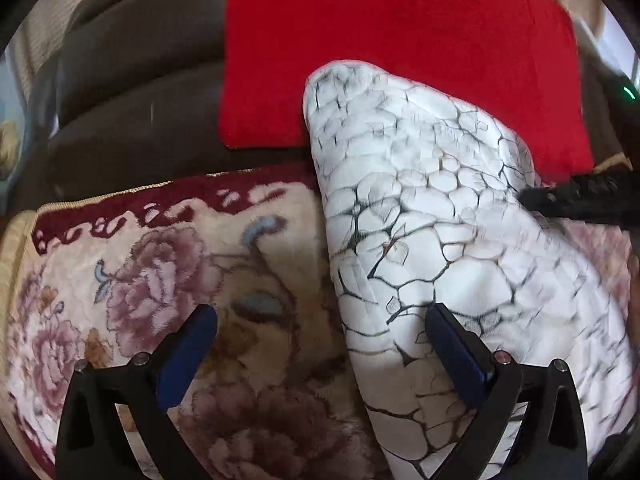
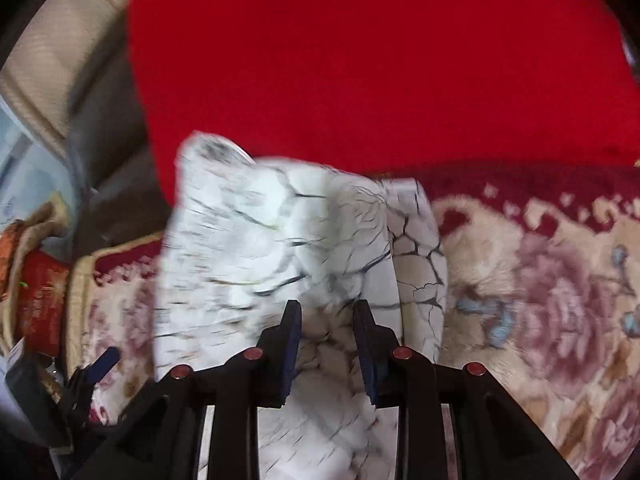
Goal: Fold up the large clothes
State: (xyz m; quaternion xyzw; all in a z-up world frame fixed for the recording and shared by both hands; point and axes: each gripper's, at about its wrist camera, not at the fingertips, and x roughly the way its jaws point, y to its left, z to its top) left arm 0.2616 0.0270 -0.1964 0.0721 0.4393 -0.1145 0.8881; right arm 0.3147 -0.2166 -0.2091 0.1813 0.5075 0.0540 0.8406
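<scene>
A: Where is the garment?

B: The white garment (image 1: 432, 216) with a dark crackle print lies lengthwise on the floral rug (image 1: 140, 280). Its far end overlaps the near edge of a red cloth (image 1: 380, 48) spread beyond the rug.

A: And the left gripper?

B: The left gripper (image 1: 320, 344) stands wide. Its left finger sits over bare rug, its right finger over the garment's left side. The garment's edge runs between them, but neither pad presses on it.

A: The right one?

B: The right gripper (image 2: 328, 340) is narrow, with a small gap between its blue pads. A raised, blurred fold of the garment (image 2: 272, 240) stands just ahead of the tips, and cloth fills the gap. Whether the pads actually pinch it I cannot tell: the picture is smeared there.

A: Do the two grippers see each other?

B: Yes. In the left view a black finger comes in from the right edge and lies across the garment's right side. In the right view the other gripper's blue pad shows at the lower left, over the rug's edge.

A: Anything else around?

B: A dark sofa (image 1: 132, 92) stands behind the rug on the left.
</scene>
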